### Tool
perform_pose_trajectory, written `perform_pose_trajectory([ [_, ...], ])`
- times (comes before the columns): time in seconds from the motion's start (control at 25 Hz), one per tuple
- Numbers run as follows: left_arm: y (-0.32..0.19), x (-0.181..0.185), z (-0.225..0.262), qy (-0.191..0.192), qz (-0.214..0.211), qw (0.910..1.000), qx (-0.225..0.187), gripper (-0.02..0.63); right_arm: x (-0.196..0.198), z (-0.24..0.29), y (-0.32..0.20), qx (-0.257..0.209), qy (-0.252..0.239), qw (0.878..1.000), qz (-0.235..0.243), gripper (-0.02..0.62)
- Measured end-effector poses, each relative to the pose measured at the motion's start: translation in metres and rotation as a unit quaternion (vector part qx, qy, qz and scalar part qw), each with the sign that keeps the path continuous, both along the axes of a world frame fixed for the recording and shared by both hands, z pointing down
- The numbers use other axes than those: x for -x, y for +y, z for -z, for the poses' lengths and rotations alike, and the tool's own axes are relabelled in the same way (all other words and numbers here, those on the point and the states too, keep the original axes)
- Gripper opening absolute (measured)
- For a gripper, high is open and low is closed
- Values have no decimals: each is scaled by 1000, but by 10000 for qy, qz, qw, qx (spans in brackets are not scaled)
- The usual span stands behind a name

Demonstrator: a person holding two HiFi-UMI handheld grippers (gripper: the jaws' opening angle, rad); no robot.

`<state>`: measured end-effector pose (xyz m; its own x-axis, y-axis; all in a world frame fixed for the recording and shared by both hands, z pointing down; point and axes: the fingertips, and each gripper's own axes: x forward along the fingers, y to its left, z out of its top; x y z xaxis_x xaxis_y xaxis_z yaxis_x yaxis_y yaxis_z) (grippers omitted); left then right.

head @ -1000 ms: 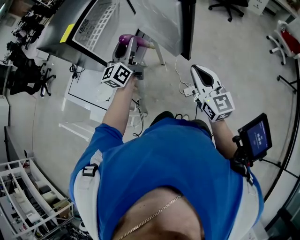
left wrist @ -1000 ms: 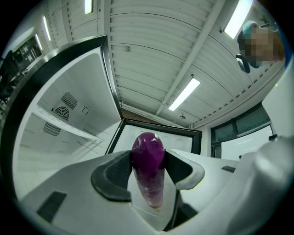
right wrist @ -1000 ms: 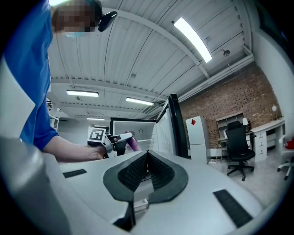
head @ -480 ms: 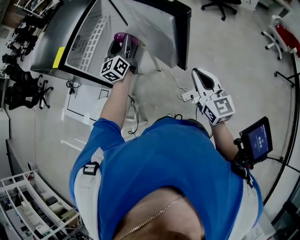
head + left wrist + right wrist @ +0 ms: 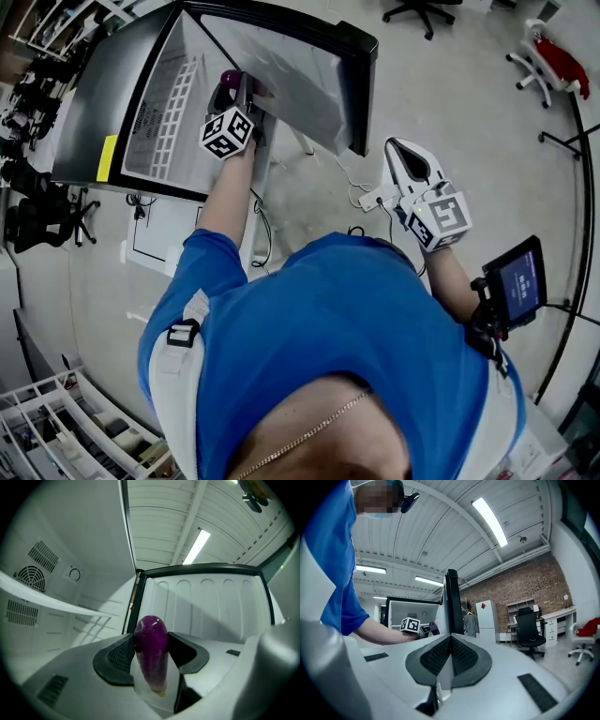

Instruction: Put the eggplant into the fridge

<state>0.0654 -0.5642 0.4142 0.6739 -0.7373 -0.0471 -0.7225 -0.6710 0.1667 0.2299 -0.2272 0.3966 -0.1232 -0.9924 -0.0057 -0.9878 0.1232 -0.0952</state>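
A purple eggplant (image 5: 151, 654) stands upright between the black pads of my left gripper (image 5: 151, 653), which is shut on it. In the head view the left gripper (image 5: 236, 97) and the eggplant (image 5: 229, 79) sit at the mouth of the open fridge (image 5: 141, 94), next to its swung-out door (image 5: 328, 66). The left gripper view looks into the white fridge interior (image 5: 206, 606) with a shelf (image 5: 56, 604) on the left. My right gripper (image 5: 451, 656) is shut and empty, held out to the right (image 5: 401, 164) away from the fridge.
The fridge door (image 5: 452, 604) stands edge-on between the two grippers. A small screen on a stand (image 5: 514, 279) is at my right. Office chairs (image 5: 553, 66) stand far right, a wire rack (image 5: 56, 441) at bottom left, and cables (image 5: 361, 192) lie on the floor.
My left gripper has carried the eggplant forward and up the frame, from in front of the fridge to its opening. The right gripper has shifted only slightly.
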Motion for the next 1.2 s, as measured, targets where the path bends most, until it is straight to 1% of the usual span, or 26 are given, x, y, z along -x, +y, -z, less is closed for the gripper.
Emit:
perform_pose_trajectory([
  [0.12,-11,-6,-9,-133,31,9999,12,235,-7,1,-4,15,41,10000,-87,2],
  [0.24,-19,-10,-20,-271,55,9996,36,236,-7,-1,-8,11,66,10000,-67,2],
  [0.52,-28,-16,-40,-629,48,9980,77,236,14,-5,-16,121,79,9997,204,2],
  [0.72,-37,-17,-57,-853,111,9960,241,236,25,-9,-19,183,42,9993,327,2],
  [0.88,-40,-18,-67,-1015,103,9943,318,236,30,-9,-20,205,2,9991,381,2],
  [1.2,-41,-28,-73,-1285,-12,9913,282,236,34,-9,-20,227,-24,9989,418,2],
])
